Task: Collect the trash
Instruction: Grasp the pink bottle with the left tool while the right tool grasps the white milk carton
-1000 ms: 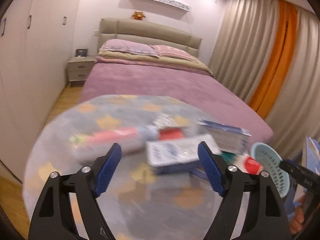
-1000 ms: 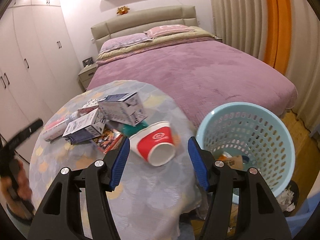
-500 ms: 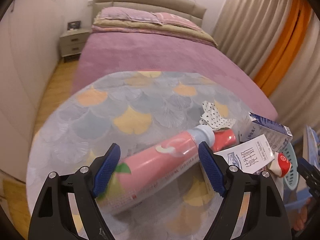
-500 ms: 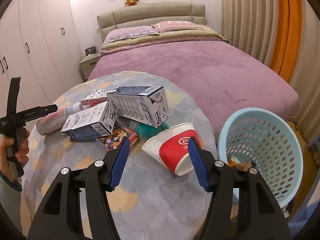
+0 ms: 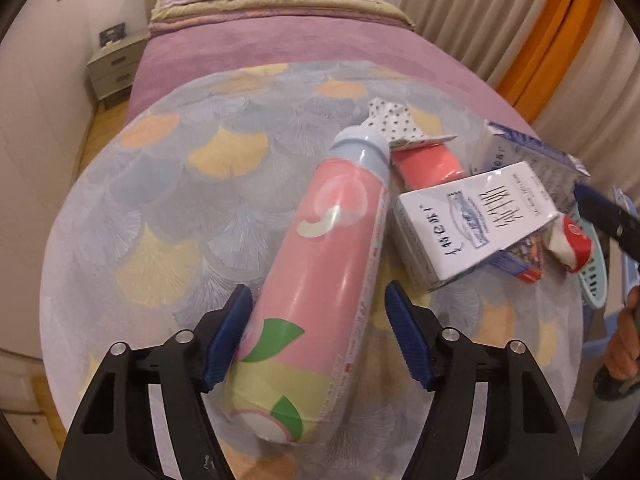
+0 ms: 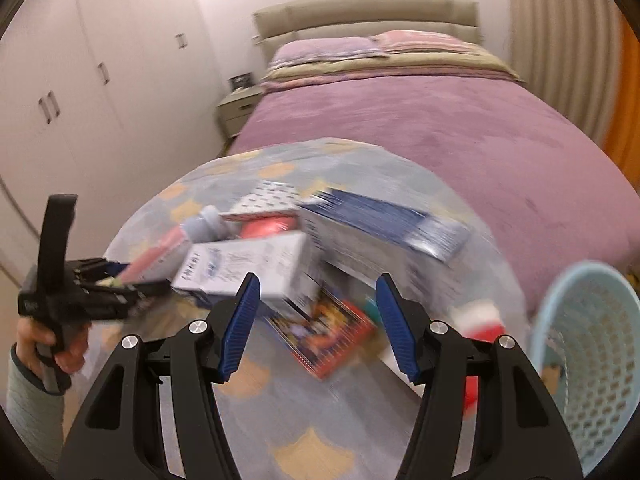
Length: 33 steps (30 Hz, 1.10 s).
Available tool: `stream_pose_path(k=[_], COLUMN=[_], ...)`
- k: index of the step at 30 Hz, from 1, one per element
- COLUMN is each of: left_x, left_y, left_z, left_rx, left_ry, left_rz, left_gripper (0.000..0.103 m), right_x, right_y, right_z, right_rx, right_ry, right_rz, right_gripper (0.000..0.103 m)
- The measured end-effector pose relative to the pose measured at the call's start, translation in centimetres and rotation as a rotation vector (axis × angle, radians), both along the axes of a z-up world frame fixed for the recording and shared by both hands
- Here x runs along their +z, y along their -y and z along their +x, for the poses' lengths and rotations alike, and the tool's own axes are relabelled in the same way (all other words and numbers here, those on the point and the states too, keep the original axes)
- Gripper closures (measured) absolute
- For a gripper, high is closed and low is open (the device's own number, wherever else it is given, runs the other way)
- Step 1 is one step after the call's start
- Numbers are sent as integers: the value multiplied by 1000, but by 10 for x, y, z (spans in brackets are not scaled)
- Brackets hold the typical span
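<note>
purple bed (image 6: 420,132), nightstand (image 5: 116,66), wardrobe (image 6: 80,80), curtains (image 5: 560,40).

Left tongs (image 5: 318,338) spread wide, right tongs (image 6: 316,326) likewise (both pointing forward, low)

A big pink bottle (image 5: 320,280) with a pale blue cap lies on its side, middle of the frame. White cartons (image 5: 472,220) and a red cup (image 5: 570,244) lie at right.

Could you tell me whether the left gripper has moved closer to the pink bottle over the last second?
Yes. The left gripper has advanced over the table; its fingers now flank the pink bottle.
</note>
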<state>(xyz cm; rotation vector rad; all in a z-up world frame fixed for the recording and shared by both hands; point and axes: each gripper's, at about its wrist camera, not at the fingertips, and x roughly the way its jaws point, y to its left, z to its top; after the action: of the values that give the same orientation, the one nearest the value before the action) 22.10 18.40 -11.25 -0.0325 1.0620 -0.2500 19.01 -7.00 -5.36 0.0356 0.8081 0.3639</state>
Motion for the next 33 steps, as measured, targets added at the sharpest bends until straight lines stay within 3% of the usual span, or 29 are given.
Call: stream_pose_path(k=[7,9,12,16,21,25,29,33], left_x=[2,2,3,5,10,6,1,-4], left_y=[9,11,15,12,4,3,-1,-5], left_z=[6,5,-1,-12,-27,-44,-60,-71], left_rx=[14,9,9,28,54,63,83,107], left_ry=[27,35,60,69,78,68,65,62], left_rz=[34,36,51,15,-40,-61,-103,-121], left_gripper=[48,52,53,54,55,55,55,55], right_x=[4,-2,-11,-20,-26,-32,-42,-47], right_y=[-58,-69,-76,-77,-59,-56,-49,-51], right_z=[30,43,56,59,41,12,-15,-35], right_rx=[106,120,127,148,207,238,241,205], right_ry=[46,19,-22,-88,-217,-236,-258,-205], right_rz=[-105,-125,-155,-162,0,25,84,34], right_gripper=[46,47,55,56,56,56,45,37])
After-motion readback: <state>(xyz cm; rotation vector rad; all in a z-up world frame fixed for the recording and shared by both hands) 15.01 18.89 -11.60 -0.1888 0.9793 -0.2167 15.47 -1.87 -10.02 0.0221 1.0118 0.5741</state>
